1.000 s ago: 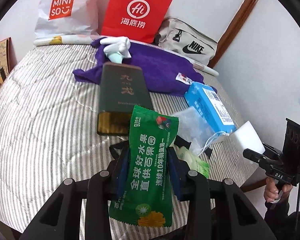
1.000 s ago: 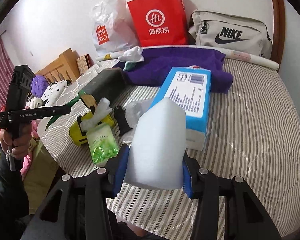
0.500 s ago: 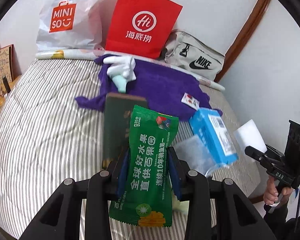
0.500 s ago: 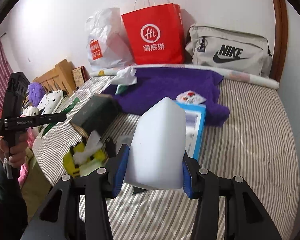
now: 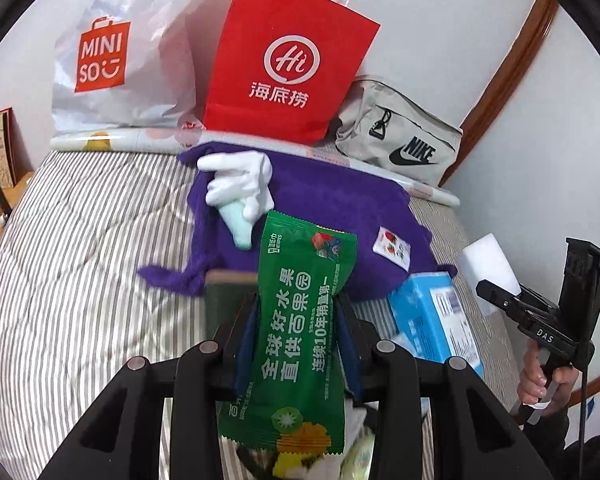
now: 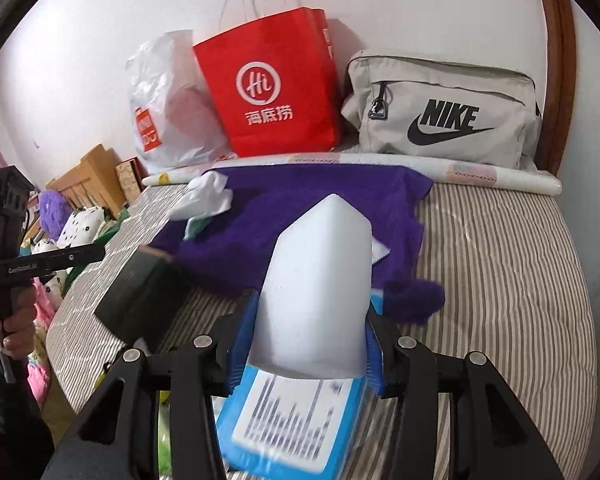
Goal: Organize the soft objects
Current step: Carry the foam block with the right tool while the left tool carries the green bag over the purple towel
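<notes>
The left tool [image 5: 296, 332] pinches a green wipes packet [image 5: 296, 320] across its middle, held upright above the striped bed [image 5: 80, 280]. It looks light, limp and slick in its film, so a mid-body pinch suits it; a corner hold would likely let it flop or slip. The right tool [image 6: 306, 336] squeezes a white foam block [image 6: 316, 292] by its lower sides, over the blue box [image 6: 292, 428]. The foam seems featherlight and springy, so gentle pressure should do.

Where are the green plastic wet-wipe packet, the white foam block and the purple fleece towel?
green plastic wet-wipe packet [image 5: 300, 320]: left wrist view, printed front.
white foam block [image 6: 316, 280]: right wrist view, front face.
purple fleece towel [image 6: 284, 216]: right wrist view, flat middle.
</notes>
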### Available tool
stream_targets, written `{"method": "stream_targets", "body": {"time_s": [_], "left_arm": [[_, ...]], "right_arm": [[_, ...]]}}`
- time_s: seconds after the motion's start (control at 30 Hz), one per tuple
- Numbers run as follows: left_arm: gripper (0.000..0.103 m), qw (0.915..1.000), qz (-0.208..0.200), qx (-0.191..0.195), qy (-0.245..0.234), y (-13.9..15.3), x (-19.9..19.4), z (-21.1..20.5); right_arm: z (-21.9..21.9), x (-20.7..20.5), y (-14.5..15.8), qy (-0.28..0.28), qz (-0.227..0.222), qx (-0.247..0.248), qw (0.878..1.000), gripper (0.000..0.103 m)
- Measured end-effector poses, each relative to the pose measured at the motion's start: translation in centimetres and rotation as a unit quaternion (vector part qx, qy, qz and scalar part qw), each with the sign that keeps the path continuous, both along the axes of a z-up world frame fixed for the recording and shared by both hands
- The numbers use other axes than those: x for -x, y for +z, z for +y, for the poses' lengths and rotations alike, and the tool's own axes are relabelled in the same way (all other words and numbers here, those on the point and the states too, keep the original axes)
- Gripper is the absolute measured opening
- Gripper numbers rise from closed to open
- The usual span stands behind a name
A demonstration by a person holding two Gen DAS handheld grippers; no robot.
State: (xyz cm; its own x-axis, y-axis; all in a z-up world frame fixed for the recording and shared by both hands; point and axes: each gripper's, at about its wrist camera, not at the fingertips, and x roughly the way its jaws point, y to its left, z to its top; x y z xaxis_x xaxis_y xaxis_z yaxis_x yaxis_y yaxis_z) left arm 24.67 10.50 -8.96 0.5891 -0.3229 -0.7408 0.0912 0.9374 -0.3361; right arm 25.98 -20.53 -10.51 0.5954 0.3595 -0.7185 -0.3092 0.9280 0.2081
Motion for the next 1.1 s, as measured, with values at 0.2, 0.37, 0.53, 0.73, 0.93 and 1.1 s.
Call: {"method": "stream_targets", "body": {"time_s": [0.2, 0.37, 0.53, 0.73, 0.93, 1.1], "left_arm": [[0.035, 1.0000, 0.005, -0.005, -0.002, 0.0, -3.5, 0.1], [0.035, 0.9996, 0.018, -0.015, -0.014, -0.5, -6.8, -0.5], [0.035, 0.9986, 0.036, -0.028, -0.027, -1.5, -9.5, -1.4], [0.035, 0.9967, 0.067, -0.032, -0.032, -3.2, -12.2, -1.8], [0.035, 0.9940, 0.097, -0.038, -0.034, -4.7, -14.0, -2.0], [0.035, 0.9923, 0.108, -0.047, -0.037, -5.6, -14.7, -2.0]], "right_arm": [[0.3, -3.3, -0.3, -0.003, 0.000, 0.010, 1.000, 0.047], [0.7, -5.8, -0.9, -0.005, 0.004, 0.018, 1.000, 0.047], [1.0, -8.2, -1.8, -0.009, 0.015, 0.035, 0.999, 0.047], [1.3, -10.9, -3.0, -0.004, 0.030, 0.053, 0.998, 0.047], [2.0, -13.4, -4.4, 0.023, 0.047, 0.077, 0.996, 0.048], [2.1, -15.7, -5.3, 0.039, 0.060, 0.082, 0.994, 0.048]]}}
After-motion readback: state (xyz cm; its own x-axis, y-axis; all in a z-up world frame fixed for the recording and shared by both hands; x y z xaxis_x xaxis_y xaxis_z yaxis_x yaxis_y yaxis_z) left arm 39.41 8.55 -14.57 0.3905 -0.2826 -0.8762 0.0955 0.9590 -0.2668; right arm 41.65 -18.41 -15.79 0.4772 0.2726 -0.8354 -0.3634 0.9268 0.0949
